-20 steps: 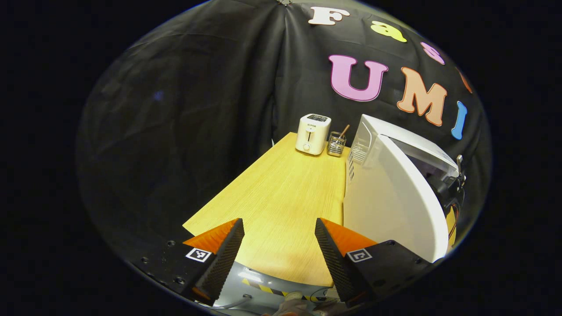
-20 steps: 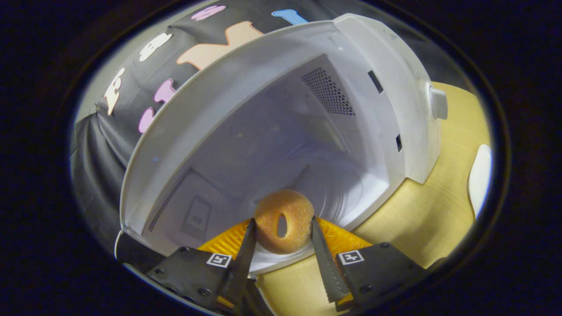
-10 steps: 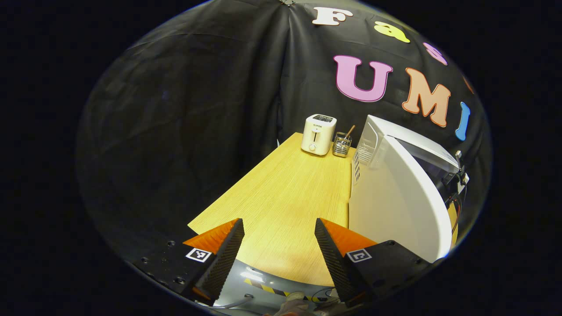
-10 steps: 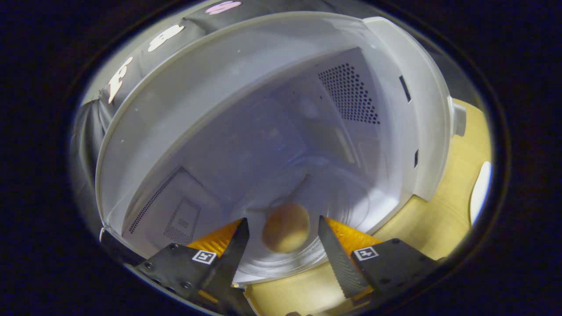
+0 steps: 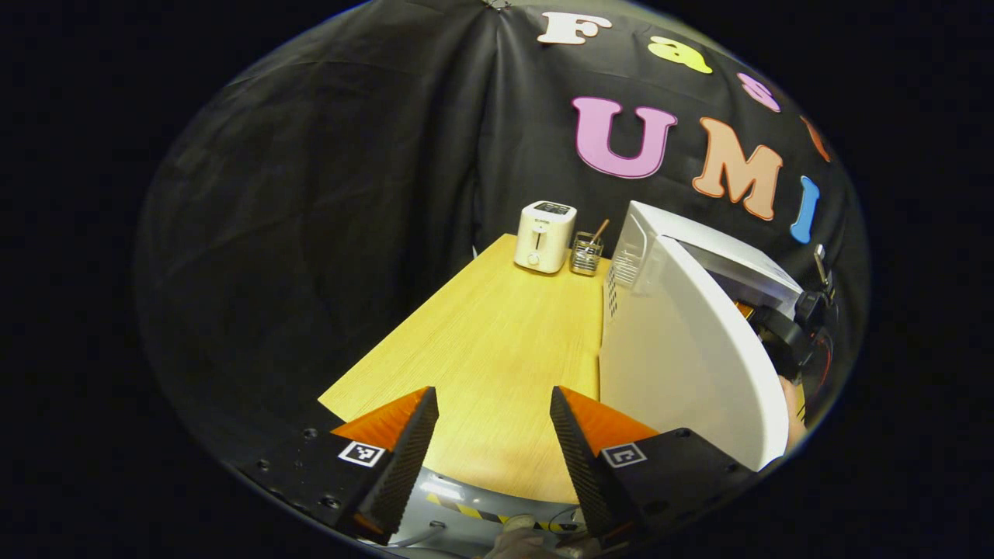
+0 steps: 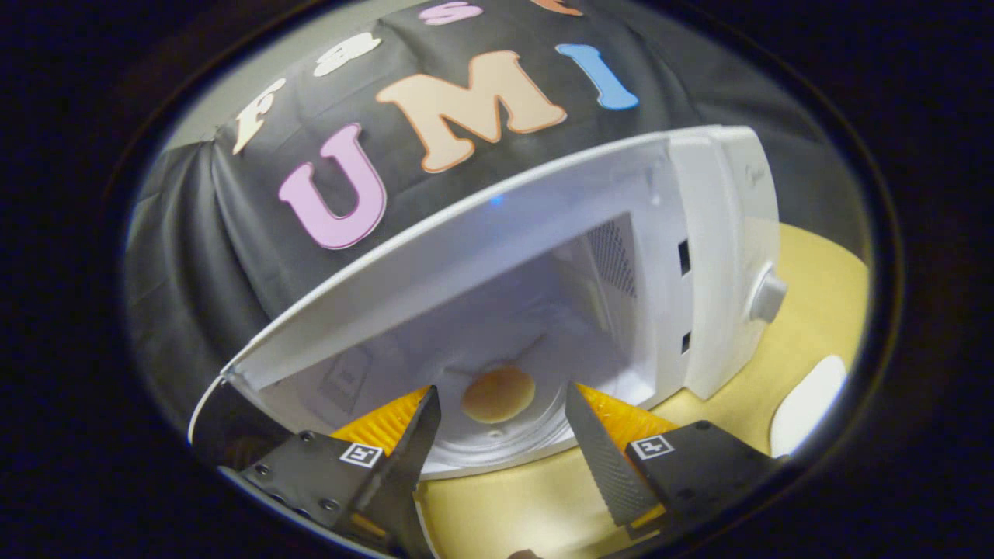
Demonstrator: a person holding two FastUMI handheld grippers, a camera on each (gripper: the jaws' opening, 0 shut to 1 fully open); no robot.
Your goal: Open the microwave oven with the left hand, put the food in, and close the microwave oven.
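The white microwave oven [image 6: 722,256] stands with its door [image 5: 687,365] swung open. A round tan doughnut [image 6: 498,394] lies flat on the glass turntable [image 6: 505,442] inside the cavity. My right gripper [image 6: 501,423] is open just outside the cavity mouth, nothing between its fingers, the doughnut beyond them. In the left gripper view my left gripper [image 5: 493,423] is open over the wooden table [image 5: 505,349], to the left of the open door and not touching it. The right gripper's body and a hand [image 5: 792,396] peek out past the door's edge.
A white toaster [image 5: 544,236] and a small wire basket with a stick [image 5: 586,252] stand at the table's far end by the black wall. A white plate [image 6: 808,404] lies on the table right of the microwave. The control knob [image 6: 767,295] sticks out.
My right gripper let go of the doughnut onto the turntable and drew back out of the cavity. The left gripper stayed open, shifting only slightly.
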